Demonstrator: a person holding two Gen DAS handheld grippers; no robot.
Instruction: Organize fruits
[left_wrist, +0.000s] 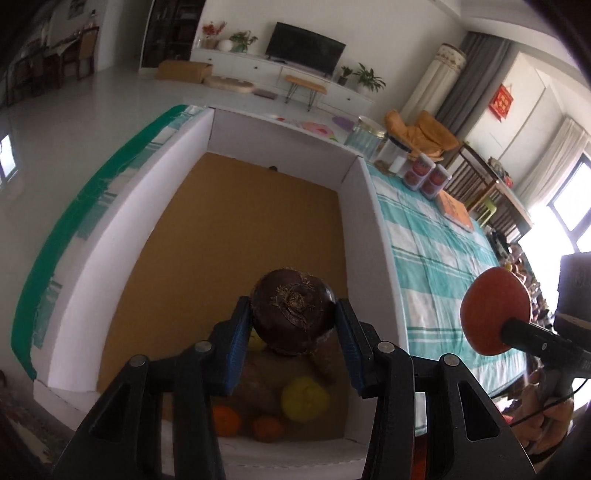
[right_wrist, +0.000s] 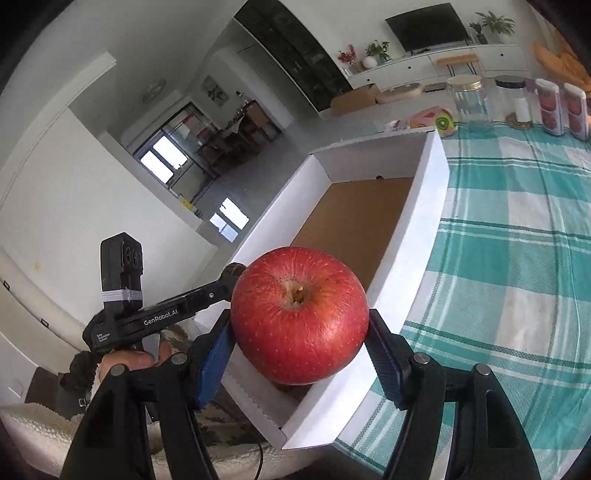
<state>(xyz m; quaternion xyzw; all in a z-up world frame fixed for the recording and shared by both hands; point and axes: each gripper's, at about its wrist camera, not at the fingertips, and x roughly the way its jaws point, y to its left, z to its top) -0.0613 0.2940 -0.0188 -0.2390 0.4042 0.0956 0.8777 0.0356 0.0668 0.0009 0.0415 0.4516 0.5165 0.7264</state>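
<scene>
Left gripper (left_wrist: 293, 319) is clamping a round dark-purple mangosteen (left_wrist: 293, 314), right gripper (right_wrist: 299, 332) a glossy red apple (right_wrist: 299, 315); both need lowering gently into the white cardboard box (left_wrist: 236, 127).

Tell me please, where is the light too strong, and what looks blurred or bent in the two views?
Left wrist view: the window at right is blown out white; the fruits under the left gripper look soft; the box walls curve from the fisheye. Right wrist view: the apple is sharp with a small glare spot; the room's walls bend strongly.
</scene>
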